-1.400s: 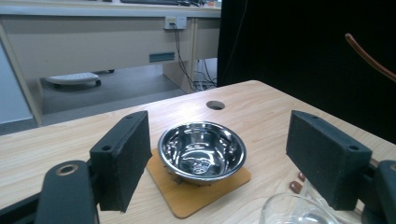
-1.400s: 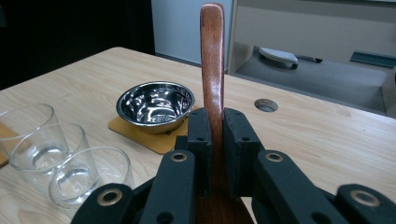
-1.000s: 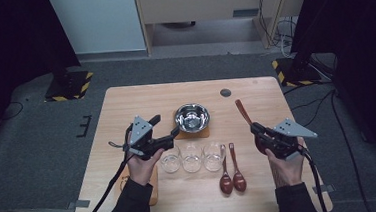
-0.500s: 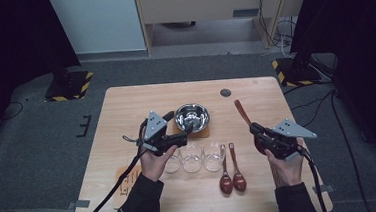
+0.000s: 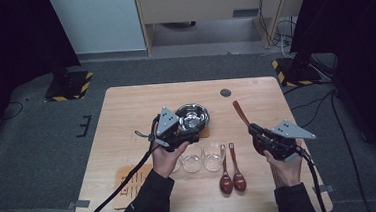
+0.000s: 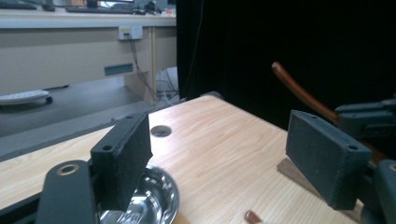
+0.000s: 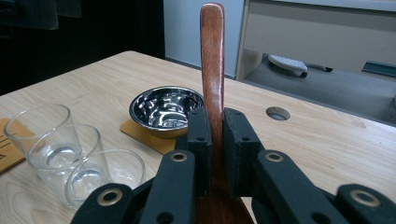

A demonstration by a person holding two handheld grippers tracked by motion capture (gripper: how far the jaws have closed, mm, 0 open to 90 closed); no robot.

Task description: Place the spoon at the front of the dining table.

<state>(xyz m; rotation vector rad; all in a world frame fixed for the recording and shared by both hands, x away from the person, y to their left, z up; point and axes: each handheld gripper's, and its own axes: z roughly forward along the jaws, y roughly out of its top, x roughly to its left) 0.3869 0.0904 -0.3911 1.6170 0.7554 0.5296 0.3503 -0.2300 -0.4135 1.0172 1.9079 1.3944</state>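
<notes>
Wooden spoon (image 7: 212, 70) sits clamped upright in the right tool (image 5: 259, 136); keep it steady while the left tool (image 5: 190, 131), jaws apart, nears the steel bowl (image 5: 193, 116).

Reddish-brown spoon (image 7: 212, 60), silver bowl (image 7: 164, 109)

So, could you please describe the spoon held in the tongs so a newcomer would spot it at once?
Start at the wooden table and go to its right side, where the right tongs are shut on a dark wooden spoon. Unlike the two spoons lying flat beside the glasses, its handle sticks up in the air.
</notes>
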